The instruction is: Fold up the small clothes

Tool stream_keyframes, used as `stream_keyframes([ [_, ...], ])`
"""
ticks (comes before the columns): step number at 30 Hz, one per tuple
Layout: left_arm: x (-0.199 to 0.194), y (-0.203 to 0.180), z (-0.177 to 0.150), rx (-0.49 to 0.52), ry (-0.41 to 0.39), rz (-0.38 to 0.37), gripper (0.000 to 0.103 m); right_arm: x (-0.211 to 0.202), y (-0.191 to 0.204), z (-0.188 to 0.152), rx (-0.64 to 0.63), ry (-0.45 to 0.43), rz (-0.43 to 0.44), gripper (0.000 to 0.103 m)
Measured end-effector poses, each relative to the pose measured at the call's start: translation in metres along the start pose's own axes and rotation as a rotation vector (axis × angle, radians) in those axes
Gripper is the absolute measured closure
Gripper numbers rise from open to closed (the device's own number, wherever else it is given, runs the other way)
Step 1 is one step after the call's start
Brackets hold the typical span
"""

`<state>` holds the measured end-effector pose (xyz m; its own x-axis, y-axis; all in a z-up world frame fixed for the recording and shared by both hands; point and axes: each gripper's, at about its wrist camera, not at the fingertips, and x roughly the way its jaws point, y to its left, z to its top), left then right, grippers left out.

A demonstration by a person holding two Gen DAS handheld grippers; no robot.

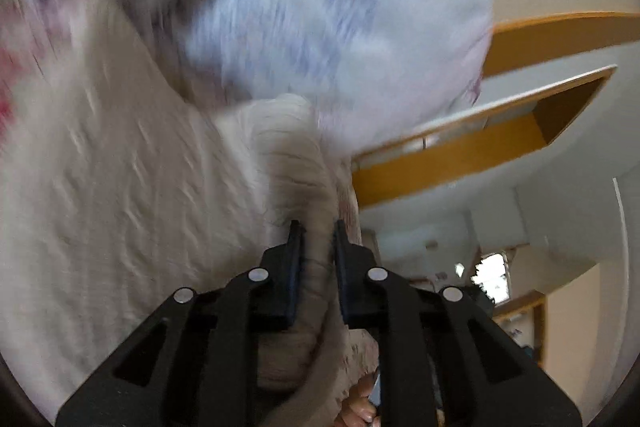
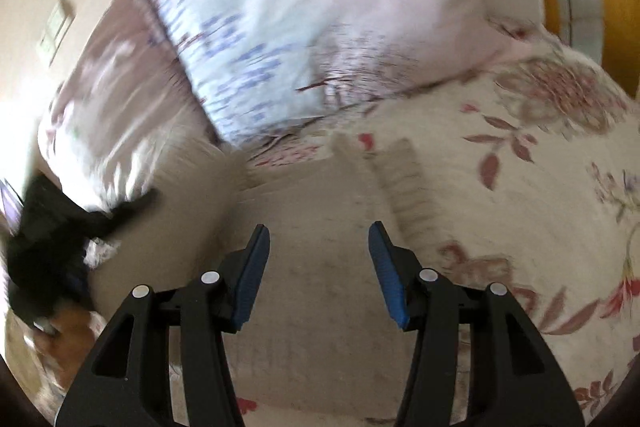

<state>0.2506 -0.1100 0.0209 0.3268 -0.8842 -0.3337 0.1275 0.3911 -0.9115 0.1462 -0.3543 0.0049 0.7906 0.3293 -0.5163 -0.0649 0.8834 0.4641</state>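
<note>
Left wrist view: the left gripper has its 2 jaws drawn close together, clamped on a ribbed band of a cream knitted garment. The pinched fold runs up between the fingers and bulges above their tips; the rest of the knit spreads blurred across the left half of the frame. Behind it sits a white pillow with blue and purple print, and to the right an orange-framed wooden headboard against pale walls. At the bottom edge, just beside the right finger, part of a hand shows below the cloth.

Right wrist view: the right gripper stands with its 2 blue-padded jaws wide apart and nothing between them. Beneath and ahead of it the cream garment lies on a floral bedspread, with 1 ribbed cuff pointing away just past the right fingertip. At the left, a blurred black shape is the other gripper at the garment's left edge; motion blur hides how its jaws stand here. The printed pillow lies at the head of the bed, beyond the garment
</note>
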Motion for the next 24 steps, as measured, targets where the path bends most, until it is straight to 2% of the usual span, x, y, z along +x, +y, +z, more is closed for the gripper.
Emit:
stream_keyframes([
  [2, 0.014, 0.002, -0.006, -0.038, 0.084, -0.062, 0.092, -0.005, -0.013, 0.000, 0.045, 0.010, 0.027, 0.049],
  [3, 0.013, -0.006, -0.010, 0.001, 0.104, -0.068, 0.091, -0.007, -0.017, 0.000, 0.059, 0.018, 0.043, 0.049],
  [4, 0.005, -0.014, -0.011, 0.047, 0.094, -0.061, 0.085, -0.009, -0.020, 0.001, 0.069, 0.026, 0.063, 0.049],
  [5, -0.006, -0.022, -0.011, 0.098, 0.072, -0.050, 0.070, -0.011, -0.022, 0.001, 0.077, 0.038, 0.097, 0.049],
  [7, -0.039, -0.036, -0.011, 0.200, -0.015, 0.018, 0.051, -0.011, -0.023, 0.003, 0.090, 0.072, 0.162, 0.049],
  [8, -0.056, -0.039, -0.011, 0.234, -0.061, 0.072, 0.046, -0.009, -0.022, 0.004, 0.097, 0.099, 0.210, 0.049],
  [9, -0.068, -0.039, -0.011, 0.259, -0.098, 0.117, 0.045, -0.005, -0.021, 0.005, 0.105, 0.126, 0.245, 0.049],
  [10, -0.083, -0.038, -0.011, 0.287, -0.140, 0.197, 0.043, -0.001, -0.020, 0.006, 0.114, 0.148, 0.271, 0.049],
  [13, -0.107, -0.017, -0.013, 0.297, -0.194, 0.360, 0.042, 0.016, -0.012, 0.007, 0.134, 0.215, 0.327, 0.049],
  [16, -0.112, 0.014, -0.010, 0.231, -0.195, 0.433, 0.042, 0.037, -0.005, 0.010, 0.127, 0.260, 0.304, 0.049],
  [19, -0.108, 0.041, -0.006, 0.164, -0.144, 0.418, 0.042, 0.057, 0.003, 0.009, 0.126, 0.320, 0.295, 0.051],
  [22, -0.107, 0.047, -0.009, 0.175, -0.128, 0.374, 0.042, 0.065, 0.014, 0.005, 0.109, 0.362, 0.354, 0.052],
  [24, -0.103, 0.047, -0.013, 0.182, -0.108, 0.348, 0.042, 0.072, 0.014, 0.006, 0.134, 0.366, 0.356, 0.052],
])
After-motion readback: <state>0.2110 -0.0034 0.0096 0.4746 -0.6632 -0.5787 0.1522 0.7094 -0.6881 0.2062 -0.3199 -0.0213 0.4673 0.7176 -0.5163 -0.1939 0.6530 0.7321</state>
